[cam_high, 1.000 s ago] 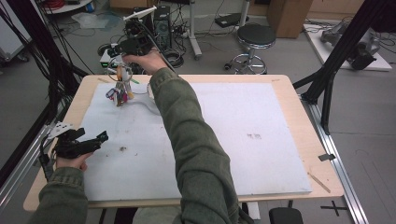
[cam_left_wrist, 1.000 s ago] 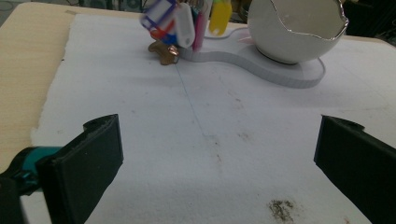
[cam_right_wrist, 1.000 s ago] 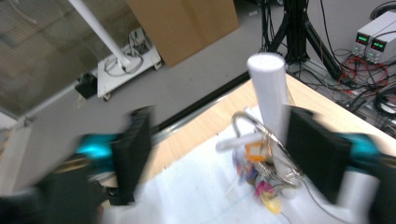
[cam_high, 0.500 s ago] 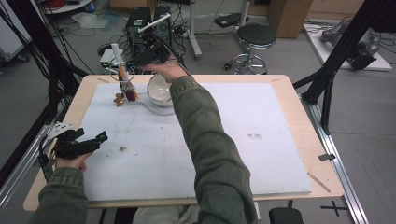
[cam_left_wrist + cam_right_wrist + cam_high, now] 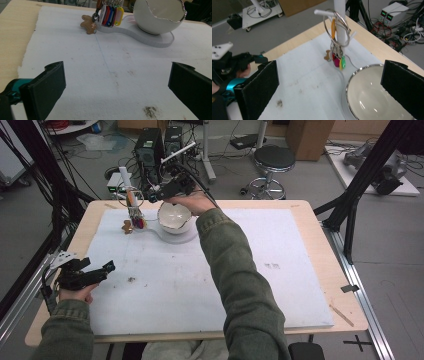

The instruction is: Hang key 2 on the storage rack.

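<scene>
A bunch of coloured key tags hangs by a metal ring from a peg on a white pole at the far left of the mat. Beside it, a white eggshell-shaped bowl sits on the stand's flat white base. My right gripper hovers over the bowl's far rim, pointing toward the pole; its jaws have just been opening and stand wide apart with nothing between them. My left gripper rests open near the mat's left edge, its jaws facing the tags.
A white foam mat covers most of the wooden table. A small dirt spot lies near the left gripper. A thin wooden stick lies at the right front. Black frame posts flank the table; a stool stands beyond it.
My right hand has drawn away from the key tags on the pole and moved right, to above the bowl. The tags stay hanging on the peg. The left hand has kept still.
</scene>
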